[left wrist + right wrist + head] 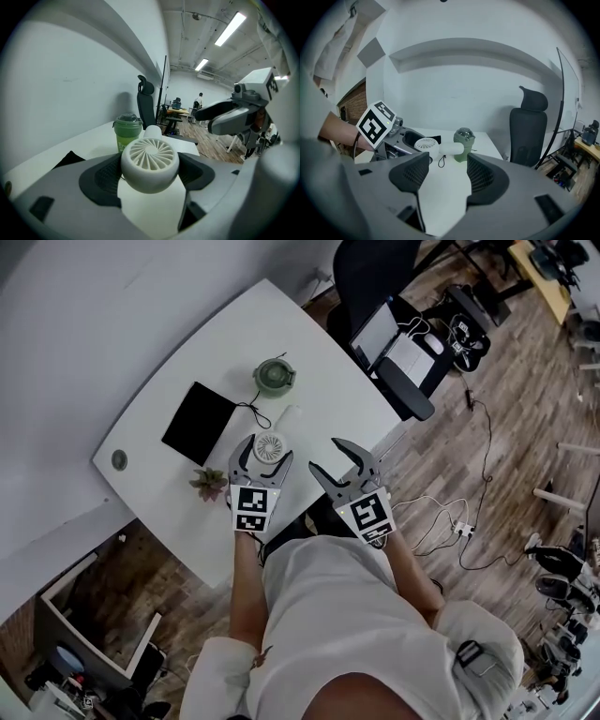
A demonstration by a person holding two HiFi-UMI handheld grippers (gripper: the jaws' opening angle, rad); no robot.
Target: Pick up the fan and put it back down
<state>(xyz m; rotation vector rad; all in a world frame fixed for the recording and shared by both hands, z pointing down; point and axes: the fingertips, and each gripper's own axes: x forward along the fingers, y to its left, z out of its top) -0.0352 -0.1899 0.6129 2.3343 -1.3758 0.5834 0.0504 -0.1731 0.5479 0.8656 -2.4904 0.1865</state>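
Note:
The white handheld fan (270,448) has its round grille head (150,161) between the jaws of my left gripper (265,452), and both pads sit against its sides. Its handle (450,149) points away towards the green cup, with a dark lanyard hanging under it. In the left gripper view, my left gripper (150,176) is shut on the fan over the white table (319,381). My right gripper (328,457) hovers to the right near the table's front edge. Its jaws (443,176) stand open with nothing between them.
A green lidded cup (274,377) stands just beyond the fan. A black pad (198,423) lies to the left, with a small potted plant (209,484) near the front edge. Beyond the table stands a black office chair (375,277). Cables trail on the wooden floor (469,512).

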